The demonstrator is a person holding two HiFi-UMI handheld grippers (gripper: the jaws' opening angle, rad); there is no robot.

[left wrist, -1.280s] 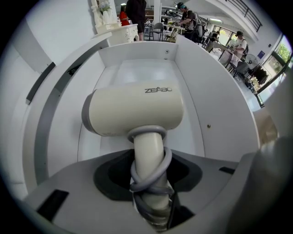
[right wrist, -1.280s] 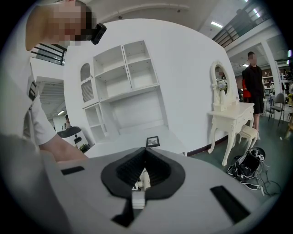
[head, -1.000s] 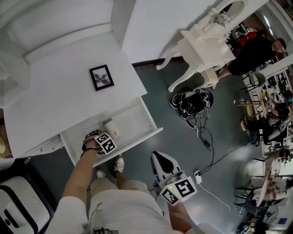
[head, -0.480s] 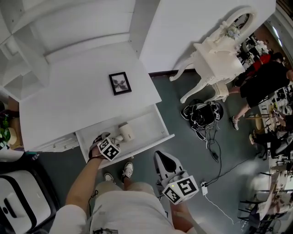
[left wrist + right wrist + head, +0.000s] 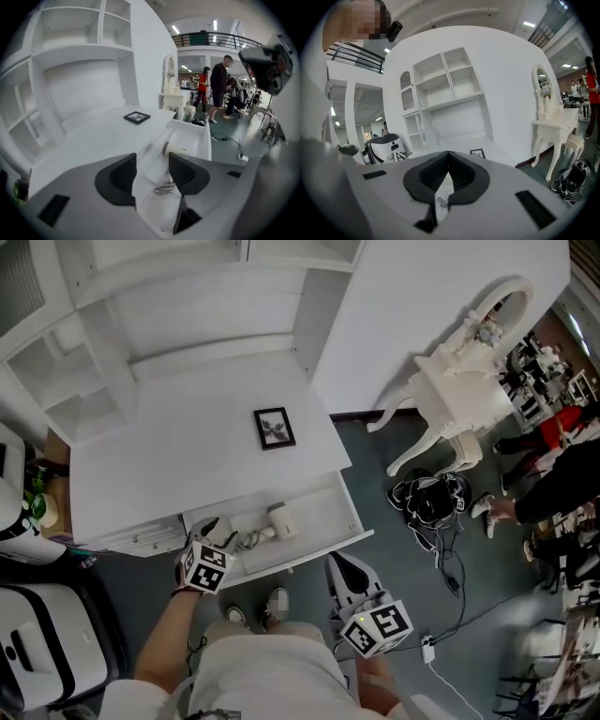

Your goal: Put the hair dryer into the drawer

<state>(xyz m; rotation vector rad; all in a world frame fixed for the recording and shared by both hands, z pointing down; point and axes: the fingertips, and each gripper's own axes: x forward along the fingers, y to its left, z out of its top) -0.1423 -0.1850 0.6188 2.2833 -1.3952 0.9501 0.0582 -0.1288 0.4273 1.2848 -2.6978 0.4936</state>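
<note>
1. The left gripper (image 5: 152, 169) has its jaws partly apart, and they have just been closing; nothing is between the pads; it holds nothing.
2. It points down at a slant over the left end of the open drawer (image 5: 323, 510); the gap between its jaws shows the drawer's pale bottom and a loose cord (image 5: 164, 188); it touches neither.
3. The dryer (image 5: 279, 520) lies on its side in the drawer, its pale barrel near the middle; its cord trails left toward the left gripper; the dryer is clear of both grippers.
4. The right gripper (image 5: 448, 157) has its jaws together, tips touching, with nothing in them; in the head view it sits low, close to the person's body, in front of the drawer's right end and apart from it, over the grey floor (image 5: 403, 559).
5. The drawer stands pulled out from under a white desk (image 5: 187, 446); a small dark frame (image 5: 275, 427) lies on the desk top near its right edge; white shelves (image 5: 141, 296) rise behind the desk.
6. A white dressing table (image 5: 459, 371) with an oval mirror stands to the right, against the wall; a black bag (image 5: 427, 498) with cables lies on the floor just beside its legs; a white cable runs on across the floor.
7. People (image 5: 562, 474) stand at the far right of the head view, well apart from the desk; the left gripper view shows them beyond the dressing table.
</note>
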